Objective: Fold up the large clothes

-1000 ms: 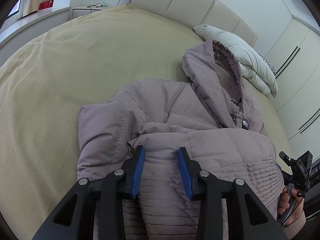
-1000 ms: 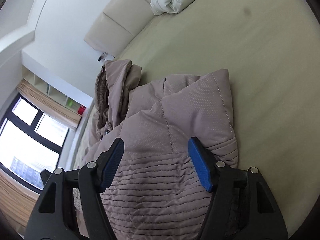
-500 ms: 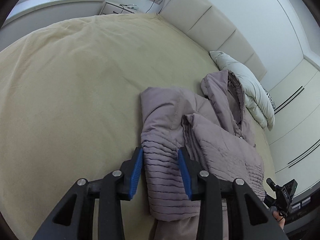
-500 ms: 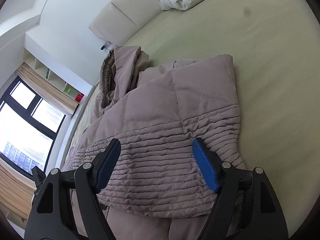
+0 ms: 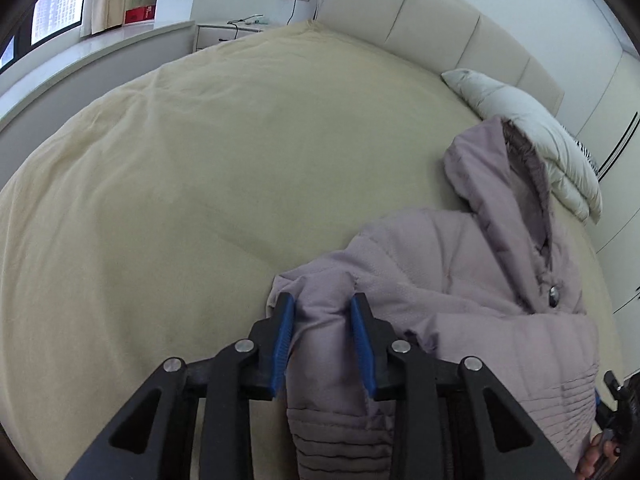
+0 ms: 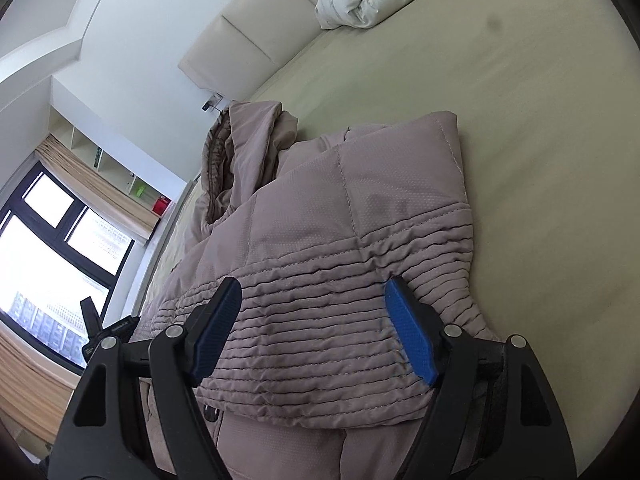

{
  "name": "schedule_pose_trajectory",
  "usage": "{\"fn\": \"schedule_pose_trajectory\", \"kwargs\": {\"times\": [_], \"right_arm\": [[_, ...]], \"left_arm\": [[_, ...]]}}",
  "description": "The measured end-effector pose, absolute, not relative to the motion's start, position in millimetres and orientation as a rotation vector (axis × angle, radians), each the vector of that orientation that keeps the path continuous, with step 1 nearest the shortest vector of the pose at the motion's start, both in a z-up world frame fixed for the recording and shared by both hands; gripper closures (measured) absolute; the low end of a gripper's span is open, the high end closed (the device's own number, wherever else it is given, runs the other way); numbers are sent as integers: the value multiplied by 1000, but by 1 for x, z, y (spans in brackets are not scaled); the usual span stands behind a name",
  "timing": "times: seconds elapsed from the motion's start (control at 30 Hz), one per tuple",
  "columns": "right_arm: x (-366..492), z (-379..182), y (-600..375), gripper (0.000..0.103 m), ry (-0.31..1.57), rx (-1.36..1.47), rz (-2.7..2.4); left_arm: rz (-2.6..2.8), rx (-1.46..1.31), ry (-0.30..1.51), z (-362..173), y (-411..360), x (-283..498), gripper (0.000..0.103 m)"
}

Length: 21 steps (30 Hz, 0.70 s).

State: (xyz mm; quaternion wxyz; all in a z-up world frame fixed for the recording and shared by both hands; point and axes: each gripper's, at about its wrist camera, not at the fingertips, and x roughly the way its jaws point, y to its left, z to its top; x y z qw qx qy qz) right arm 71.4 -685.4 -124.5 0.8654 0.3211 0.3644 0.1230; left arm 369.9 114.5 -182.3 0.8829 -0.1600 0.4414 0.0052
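Left wrist: jacket sleeve (image 5: 324,344) between closing left tool (image 5: 323,312).

One padded jacket (image 5: 460,312) lies at lower right of the left wrist view, with one hood (image 5: 496,184) and one visible snap button (image 5: 553,291). One folded duvet (image 5: 532,136) sits at upper right, against one headboard (image 5: 432,28) of four visible panels. One bed (image 5: 180,200) fills the frame. Two grippers appear: the left gripper (image 5: 323,340), lower centre, and the right gripper (image 6: 316,332), lower centre of the right wrist view; each carries two blue pads (image 6: 408,336). One window (image 6: 60,264) occupies the left edge of the right wrist view. One red box (image 5: 139,14) stands at upper left.
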Motion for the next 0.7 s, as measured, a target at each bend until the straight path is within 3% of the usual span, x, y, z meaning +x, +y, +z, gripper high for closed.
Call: {"fn": "schedule_pose_trajectory", "kwargs": {"times": [0.2, 0.37, 0.57, 0.7], "right_arm": [[77, -123, -680, 29, 779, 647, 242], [53, -99, -684, 29, 734, 694, 222], [43, -123, -682, 29, 809, 653, 221], [46, -111, -679, 29, 831, 632, 194]], "left_arm": [[17, -327, 951, -178, 114, 376, 71], [-17, -337, 837, -146, 111, 326, 75], [-34, -222, 881, -177, 87, 298, 75], [-32, -209, 891, -168, 88, 301, 75]]}}
